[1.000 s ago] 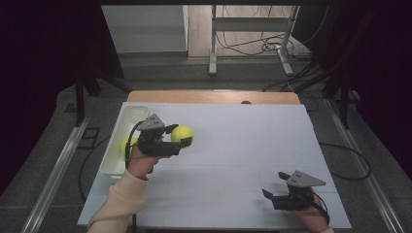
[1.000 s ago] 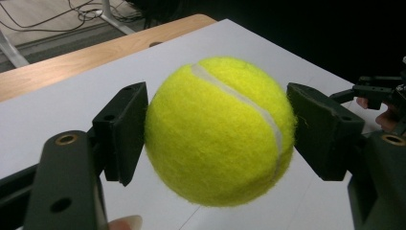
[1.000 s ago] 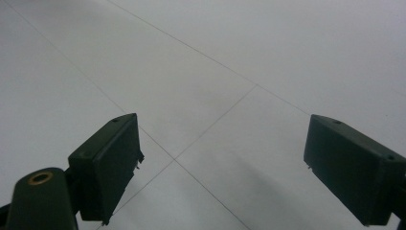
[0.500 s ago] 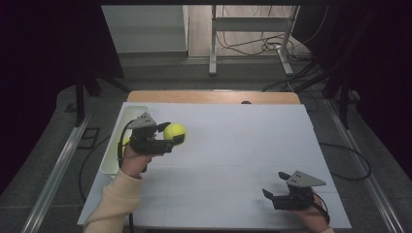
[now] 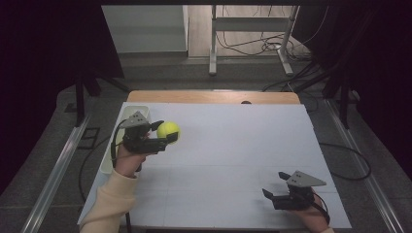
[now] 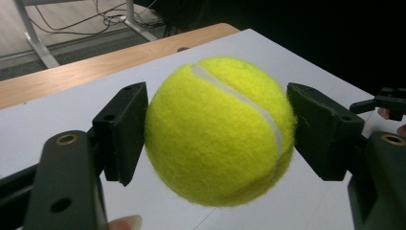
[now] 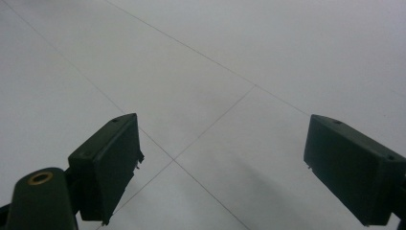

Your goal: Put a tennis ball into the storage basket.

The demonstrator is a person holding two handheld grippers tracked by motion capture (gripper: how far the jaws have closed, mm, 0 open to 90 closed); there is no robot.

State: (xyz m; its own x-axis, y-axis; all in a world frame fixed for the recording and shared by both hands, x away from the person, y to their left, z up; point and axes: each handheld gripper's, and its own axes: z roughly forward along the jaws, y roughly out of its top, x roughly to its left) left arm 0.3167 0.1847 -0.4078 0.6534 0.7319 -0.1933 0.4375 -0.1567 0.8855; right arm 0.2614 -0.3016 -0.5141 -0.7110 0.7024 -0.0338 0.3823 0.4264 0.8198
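A yellow tennis ball hangs above the left part of the white table top. My left gripper is shut on it. In the left gripper view the two black pads press the ball from both sides, with its white seam running over the top. My right gripper rests low over the near right of the table, open. Between its jaws in the right gripper view lies bare white surface. The right gripper's tip also shows at the far right of the left gripper view.
A narrow white bin stands along the table's left edge, just behind my left hand. A wooden strip borders the far edge. Beyond it are a metal frame and floor cables.
My left gripper has carried the ball a little to the left, toward the bin. The right gripper has stayed where it was.
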